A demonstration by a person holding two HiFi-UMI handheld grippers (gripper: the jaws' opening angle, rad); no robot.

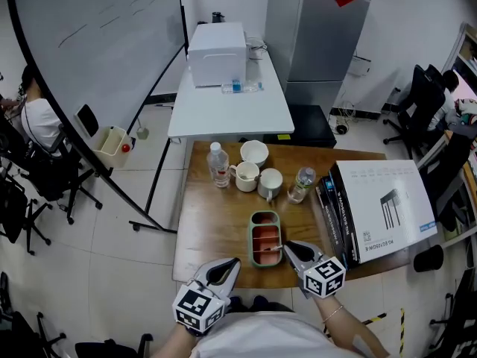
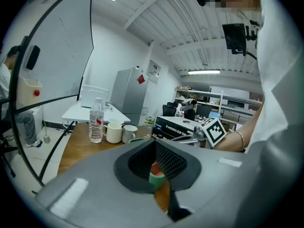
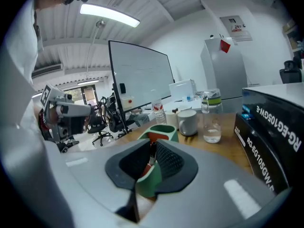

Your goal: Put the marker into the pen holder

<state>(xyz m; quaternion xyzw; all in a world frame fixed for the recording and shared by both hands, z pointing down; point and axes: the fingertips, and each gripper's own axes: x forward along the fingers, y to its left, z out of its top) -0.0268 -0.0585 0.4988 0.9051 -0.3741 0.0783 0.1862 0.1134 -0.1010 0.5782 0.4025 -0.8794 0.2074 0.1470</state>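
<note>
Wooden table (image 1: 212, 230) bears pen holder (image 1: 252, 239); white table (image 1: 223, 114) behind; whiteboard (image 1: 97, 43) left.

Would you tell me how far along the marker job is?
Done: the marker is at the pen holder. In hand: the right gripper is shut on it, over the holder's red inside. Remaining: release it inside. The left gripper is shut, empty, nearby.
</note>
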